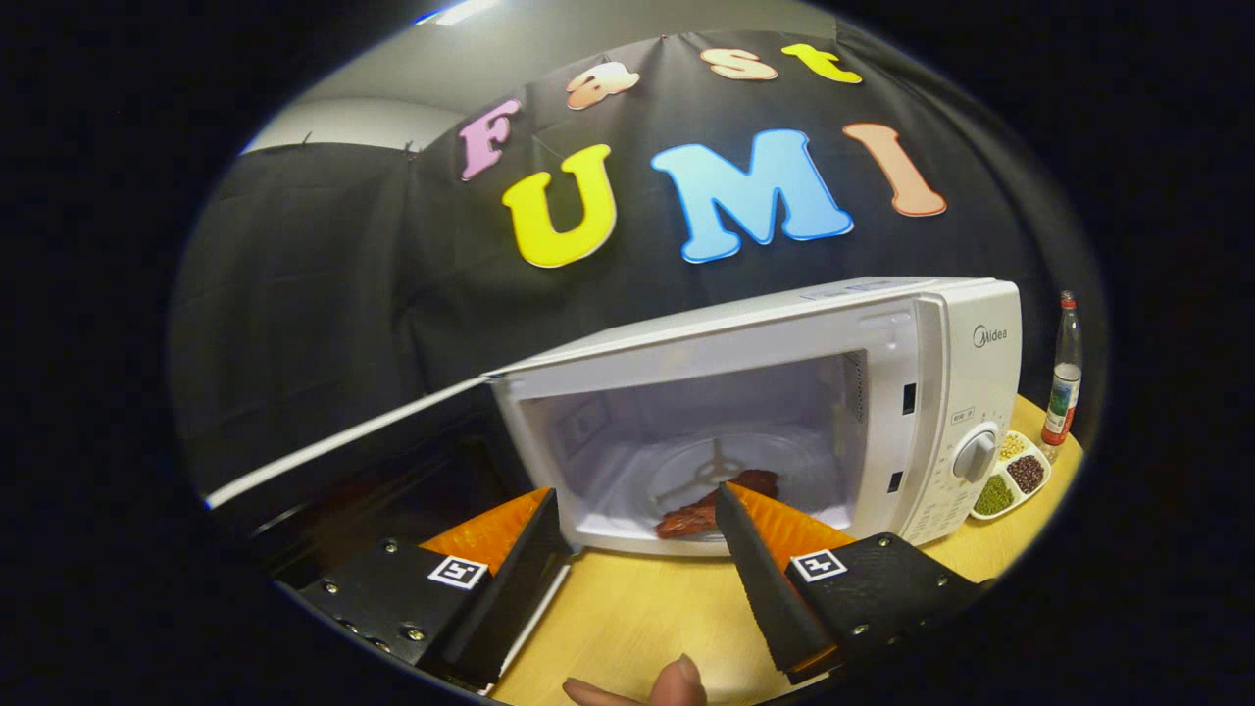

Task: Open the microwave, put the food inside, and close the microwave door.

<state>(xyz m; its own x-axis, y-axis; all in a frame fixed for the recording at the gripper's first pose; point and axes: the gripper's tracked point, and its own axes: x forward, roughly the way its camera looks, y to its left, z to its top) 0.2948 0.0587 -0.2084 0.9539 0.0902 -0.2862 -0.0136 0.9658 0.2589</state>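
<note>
On the desk (627,618), our gripper (637,510) jaws stand wide and empty before the open microwave (882,412); the food (706,505) lies inside, likely soft, while the light door (343,441) wants pushing at its free edge

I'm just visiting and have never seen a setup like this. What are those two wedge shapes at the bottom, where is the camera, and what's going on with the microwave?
The camera rides on a hand-held gripper; the wedges are its two fingers, spread open and holding nothing. A person's fingertip shows beneath them. Ahead, on a wooden table, stands a white microwave with its door swung open. A reddish-brown piece of food lies inside it, just ahead of the fingers. Beside the microwave are a divided dish of beans and a bottle.
</note>
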